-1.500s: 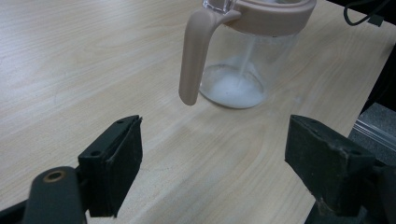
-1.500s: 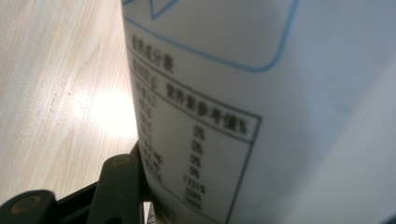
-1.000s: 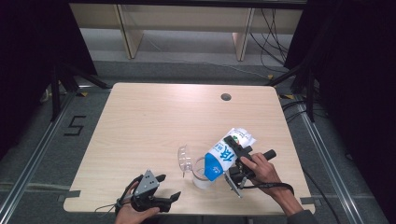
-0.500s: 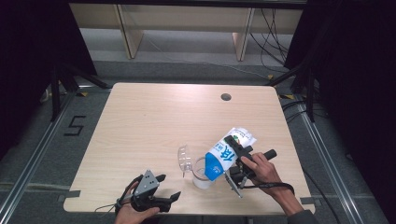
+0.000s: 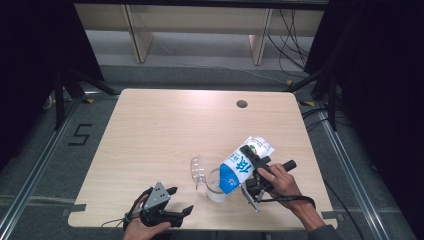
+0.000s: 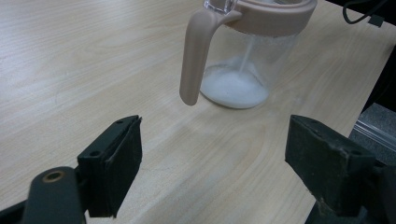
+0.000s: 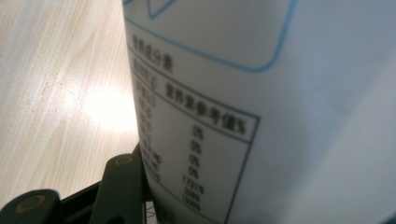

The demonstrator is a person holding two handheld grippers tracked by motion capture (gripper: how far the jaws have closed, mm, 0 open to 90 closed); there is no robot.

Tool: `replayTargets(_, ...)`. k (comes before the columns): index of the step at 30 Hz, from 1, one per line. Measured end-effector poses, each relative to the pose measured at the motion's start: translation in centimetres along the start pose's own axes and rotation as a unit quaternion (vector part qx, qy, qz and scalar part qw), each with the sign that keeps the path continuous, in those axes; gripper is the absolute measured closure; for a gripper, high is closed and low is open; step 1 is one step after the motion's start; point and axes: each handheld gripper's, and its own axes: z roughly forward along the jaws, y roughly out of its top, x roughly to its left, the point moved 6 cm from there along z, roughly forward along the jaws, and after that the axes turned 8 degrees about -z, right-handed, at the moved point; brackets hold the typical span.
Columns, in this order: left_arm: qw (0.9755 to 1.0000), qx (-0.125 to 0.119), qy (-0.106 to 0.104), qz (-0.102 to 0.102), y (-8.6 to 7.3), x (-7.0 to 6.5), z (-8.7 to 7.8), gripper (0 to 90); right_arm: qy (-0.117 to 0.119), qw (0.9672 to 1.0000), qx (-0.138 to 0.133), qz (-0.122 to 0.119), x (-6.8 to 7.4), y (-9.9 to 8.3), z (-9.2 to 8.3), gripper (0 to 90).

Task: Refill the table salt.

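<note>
Nothing has shifted: right gripper [image 5: 254,167] clamps the tilted blue-white bag [image 5: 243,162], white grains streaming into the pitcher [image 6: 243,56]; left gripper [image 6: 215,163] gapes empty.

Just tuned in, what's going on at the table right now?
A person is pouring white granules from a blue-and-white bag into a clear pitcher with a pinkish rim and handle. The right hand-held gripper clamps the bag, tilted mouth-down over the pitcher near the table's front edge. A thin stream is falling, and a white layer covers the pitcher's bottom. The left hand-held gripper rests open near the front edge, facing the pitcher and holding nothing.
</note>
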Motion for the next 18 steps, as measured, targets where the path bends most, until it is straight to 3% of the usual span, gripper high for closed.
replayTargets(1,1.0000,0.000,-0.001,0.002,0.00,0.00,0.00,18.6,0.001,1.0000,0.000,0.000,0.02,0.00,-0.01,50.2)
replayTargets(2,1.0000,0.000,-0.001,-0.001,-0.01,-0.02,0.00,18.6,-0.005,0.9999,-0.006,-0.015,-0.34,0.06,0.04,50.2)
replayTargets(4,1.0000,0.000,0.000,0.004,0.02,0.02,-0.01,18.5,-0.006,0.9998,-0.006,-0.018,-0.39,0.06,0.04,50.3)
replayTargets(5,1.0000,0.000,0.000,0.002,0.00,0.02,-0.02,18.5,0.000,1.0000,0.000,-0.001,-0.05,-0.01,0.00,50.3)
replayTargets(7,1.0000,-0.001,0.000,0.001,0.01,0.01,0.00,18.5,0.000,1.0000,0.001,-0.001,-0.02,-0.02,-0.02,50.4)
replayTargets(10,1.0000,0.001,0.000,0.003,0.01,0.01,-0.01,18.5,-0.002,1.0000,-0.001,-0.005,-0.10,0.02,-0.01,50.6)
replayTargets(11,1.0000,0.000,-0.001,0.005,0.02,0.02,-0.01,18.5,-0.009,0.9997,-0.006,-0.021,-0.43,0.09,0.02,50.7)
replayTargets(14,1.0000,0.000,0.000,0.002,0.01,0.02,0.00,18.5,-0.009,0.9997,-0.005,-0.023,-0.48,0.05,-0.02,50.8)
replayTargets(15,1.0000,-0.001,0.000,0.002,0.01,0.02,-0.01,18.5,-0.003,1.0000,-0.001,-0.008,-0.20,-0.02,-0.04,50.8)
replayTargets(18,1.0000,0.000,0.001,-0.001,-0.01,0.00,0.00,18.5,-0.003,1.0000,0.001,-0.007,-0.17,-0.08,-0.09,51.0)
